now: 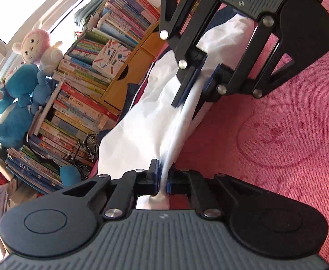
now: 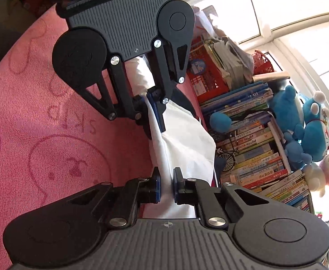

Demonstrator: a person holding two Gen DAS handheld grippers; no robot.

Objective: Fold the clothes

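Left gripper (image 1: 163, 180) fingers clamped on white garment (image 1: 142, 123), right gripper (image 2: 166, 186) fingers clamped on the same edge, garment above pink blanket (image 1: 265, 135), bookshelf (image 1: 79, 90) beyond garment

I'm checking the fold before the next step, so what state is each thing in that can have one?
White garment: bunched, stretched between both grippers above the pink rabbit-print blanket.
Left gripper: shut on a gathered edge of the cloth.
Right gripper: shut on the same edge.
Stacked books: piled unevenly.

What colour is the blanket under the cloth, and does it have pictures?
Pink blanket, with bunny-face outlines; the left wrist view shows it best.
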